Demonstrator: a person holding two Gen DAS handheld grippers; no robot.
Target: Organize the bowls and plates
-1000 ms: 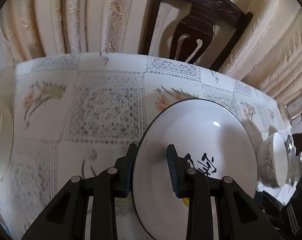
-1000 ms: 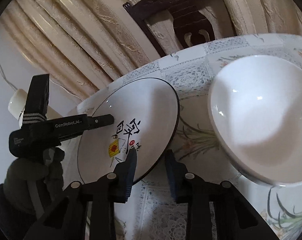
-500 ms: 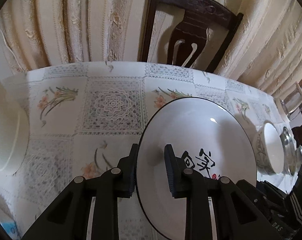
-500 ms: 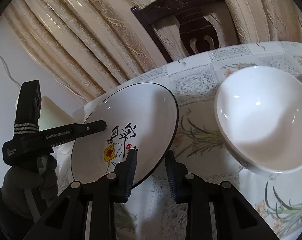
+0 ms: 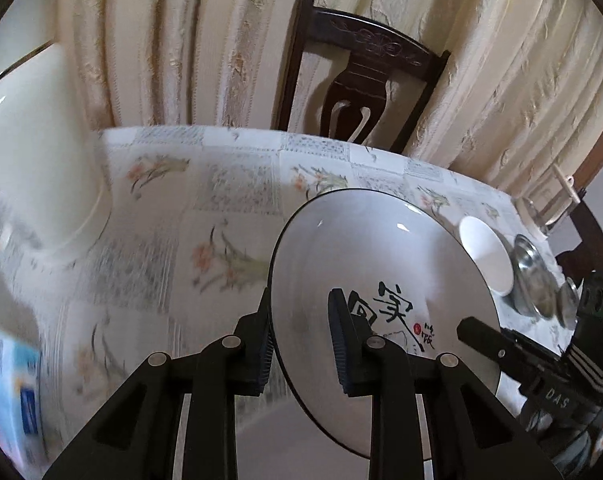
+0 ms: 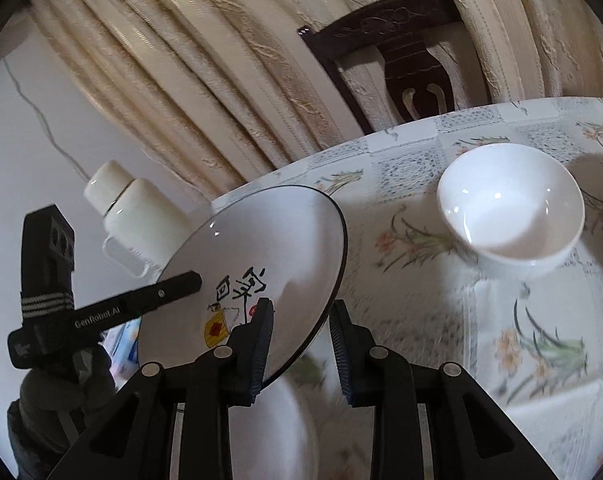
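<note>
One black-rimmed white plate [image 5: 381, 264], printed with black brush characters plus a red seal and a yellow motif, held tilted in the air above the tabletop [image 5: 229, 216], which is covered in a floral and lace-pattern cloth. Nothing lies on the plate.

Left gripper [image 5: 299, 340]: fingers clamped across the plate's near-left rim, one pad behind the plate, one on its face. Right gripper [image 6: 297, 344]: fingers straddle the plate's lower-right rim, one pad on the printed face, the other set apart on the underside; whether it pinches the rim cannot be told. Each gripper's black body shows in the other's view.

One white porcelain bowl [image 6: 509, 216], empty, upright on the tabletop to the right of the plate, toward the far edge. Stainless steel bowls [image 5: 535, 280] beyond it at the right edge, at least two, nested or overlapping; contents not discernible.

One further large white dish [image 5: 33, 168] at the left edge, blurred. A pale dish rim [image 6: 293, 432] shows under the right gripper; possibly the same piece.

One white flask with handle [image 6: 137, 216] behind the plate. One blue-and-white packet [image 5: 9, 396] at the near-left corner, blurred.

One dark carved wooden chair [image 5: 365, 80] behind the far edge, before cream curtains [image 5: 181, 40].
</note>
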